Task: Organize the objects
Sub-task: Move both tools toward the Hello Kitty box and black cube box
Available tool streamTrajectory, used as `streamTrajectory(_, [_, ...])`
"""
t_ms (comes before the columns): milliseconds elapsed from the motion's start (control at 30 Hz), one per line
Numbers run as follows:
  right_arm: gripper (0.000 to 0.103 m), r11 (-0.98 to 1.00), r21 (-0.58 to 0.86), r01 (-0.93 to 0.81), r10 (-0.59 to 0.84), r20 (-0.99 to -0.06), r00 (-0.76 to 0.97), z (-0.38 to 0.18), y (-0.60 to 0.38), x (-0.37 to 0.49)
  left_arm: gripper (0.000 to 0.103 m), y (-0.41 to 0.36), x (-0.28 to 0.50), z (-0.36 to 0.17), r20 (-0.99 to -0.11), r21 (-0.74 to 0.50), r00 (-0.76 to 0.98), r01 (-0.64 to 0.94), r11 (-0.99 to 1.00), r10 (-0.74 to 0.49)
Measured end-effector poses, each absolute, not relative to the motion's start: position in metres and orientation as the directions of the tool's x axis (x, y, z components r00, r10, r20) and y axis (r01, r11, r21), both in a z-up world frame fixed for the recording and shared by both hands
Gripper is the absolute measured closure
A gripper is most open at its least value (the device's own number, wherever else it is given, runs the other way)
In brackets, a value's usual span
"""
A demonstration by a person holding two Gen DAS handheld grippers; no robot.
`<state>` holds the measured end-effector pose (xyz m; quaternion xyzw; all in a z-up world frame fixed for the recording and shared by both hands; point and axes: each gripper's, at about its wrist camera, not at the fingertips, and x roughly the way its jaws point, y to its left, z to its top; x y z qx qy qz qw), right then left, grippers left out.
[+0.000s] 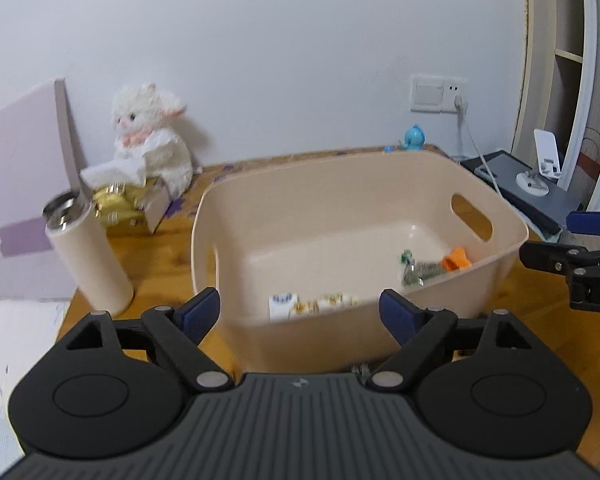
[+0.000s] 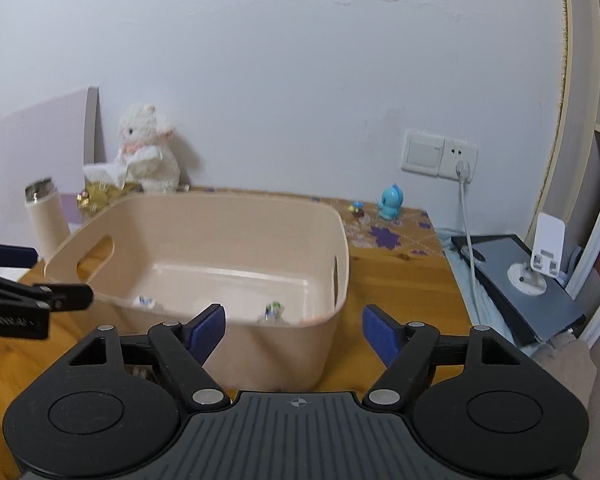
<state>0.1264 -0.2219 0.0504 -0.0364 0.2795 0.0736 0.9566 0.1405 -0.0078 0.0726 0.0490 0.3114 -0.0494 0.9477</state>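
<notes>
Basket, beige plastic with cut-out handles, stands on the wooden table and serves as the reference for all positions below. Inside it, on the floor near the front wall, lie small white packets; toward its right handle lie a green-grey sachet and an orange piece.

Left gripper is spread wide and empty, poised just in front of the basket's near wall. Right gripper is likewise spread and empty, in front of the basket's right front corner.

Loose items remain outside. Left of the basket: a cream tumbler standing upright with its long axis vertical, and behind it a gold-wrapped tissue box and a white plush toy. Behind the basket's far right corner: a blue figurine and a smaller trinket, too small to identify.

Assessment: the tumbler lies to the left gripper's own left and close, so the left hand is the nearer tool; an approach would need to come sideways against the upright body. The blue figurine lies beyond the basket on the right gripper's side.
</notes>
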Motion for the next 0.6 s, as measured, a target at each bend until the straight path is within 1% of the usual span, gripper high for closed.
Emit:
streamTrajectory(133, [0.024, 0.984, -0.039, -0.175, 0.119, -0.584, 0.803, 0.032, -0.224, 0.118, 0.015, -0.004, 0.131, 0.055, -0.634, 0.015, 0.769, 0.112, 0.994, -0.077])
streamTrajectory(333, [0.024, 0.980, -0.065, -0.190, 0.104, -0.645, 0.757, 0.003, -0.228, 0.118, 0.015, -0.008, 0.129, 0.024, -0.686, -0.001, 0.722, 0.123, 0.992, -0.090])
streamTrajectory(600, [0.024, 0.977, -0.057, -0.207, 0.112, -0.688, 0.717, -0.027, -0.230, 0.130, 0.015, -0.020, 0.139, -0.005, -0.731, 0.031, 0.678, 0.139, 0.990, -0.072])
